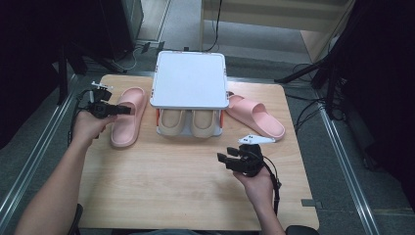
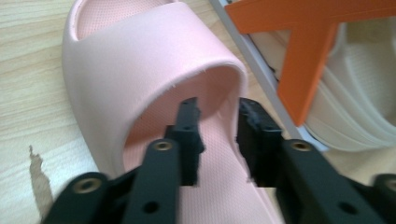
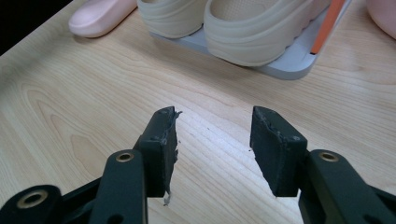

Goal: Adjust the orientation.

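Releasing the pink slipper beside the rack

I am holding the left hand-held gripper (image 2: 217, 135) released above the left pink slipper (image 2: 154, 79), leaving it beside the shoe rack (image 1: 189, 81); the right hand-held gripper (image 3: 212, 144) is idling released over the worktop (image 3: 70, 107).

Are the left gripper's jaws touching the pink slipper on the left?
Apart. In the left gripper view the left gripper has its jaws open above the footbed of the pink slipper, with pink showing between and around both fingertips.

High view: above person's side, looks fwd/down over whole table (image 1: 195, 196). Left gripper view: v. close, pink slipper (image 2: 154, 79) at 12 o'clock. Right gripper view: low, rack (image 3: 289, 60) at 1 o'clock. All share rack (image 1: 190, 131).
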Demonstrator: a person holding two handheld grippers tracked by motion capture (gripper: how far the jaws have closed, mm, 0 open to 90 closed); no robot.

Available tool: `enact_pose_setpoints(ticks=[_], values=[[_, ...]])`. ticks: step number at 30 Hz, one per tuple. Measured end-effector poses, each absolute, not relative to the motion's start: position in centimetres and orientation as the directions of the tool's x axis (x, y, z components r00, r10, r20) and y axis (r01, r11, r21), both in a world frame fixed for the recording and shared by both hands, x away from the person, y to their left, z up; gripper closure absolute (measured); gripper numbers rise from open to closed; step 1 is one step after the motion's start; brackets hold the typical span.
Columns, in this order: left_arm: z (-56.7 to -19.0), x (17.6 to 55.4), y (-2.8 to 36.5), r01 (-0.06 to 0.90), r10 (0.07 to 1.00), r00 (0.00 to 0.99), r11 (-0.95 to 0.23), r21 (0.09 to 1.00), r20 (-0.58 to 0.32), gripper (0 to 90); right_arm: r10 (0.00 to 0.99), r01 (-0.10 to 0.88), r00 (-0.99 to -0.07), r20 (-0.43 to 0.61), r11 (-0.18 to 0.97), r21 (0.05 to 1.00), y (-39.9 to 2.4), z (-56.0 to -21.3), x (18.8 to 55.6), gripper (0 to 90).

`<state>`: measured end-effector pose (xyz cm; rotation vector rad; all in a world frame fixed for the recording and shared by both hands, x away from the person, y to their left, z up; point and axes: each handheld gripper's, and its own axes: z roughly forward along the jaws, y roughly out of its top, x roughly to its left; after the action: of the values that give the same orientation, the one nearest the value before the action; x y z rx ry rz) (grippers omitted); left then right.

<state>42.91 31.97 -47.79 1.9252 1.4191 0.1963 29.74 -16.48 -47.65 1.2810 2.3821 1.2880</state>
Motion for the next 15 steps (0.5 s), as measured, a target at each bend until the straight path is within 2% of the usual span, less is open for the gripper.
enact_pose_setpoints(ticks=[6,15], values=[[-46.5,41.8,33.2,0.74,0.885,0.37,-0.099,0.665,-0.281,50.9,0.719,0.603,-0.649,0.248,0.287,0.744,-15.8,-47.6,30.2,51.3],[-47.5,41.7,35.1,0.746,0.914,0.319,-0.079,0.661,-0.251,46.2,0.71,0.6,-0.659,0.25,0.296,0.743,-15.3,-47.7,30.5,51.2]])
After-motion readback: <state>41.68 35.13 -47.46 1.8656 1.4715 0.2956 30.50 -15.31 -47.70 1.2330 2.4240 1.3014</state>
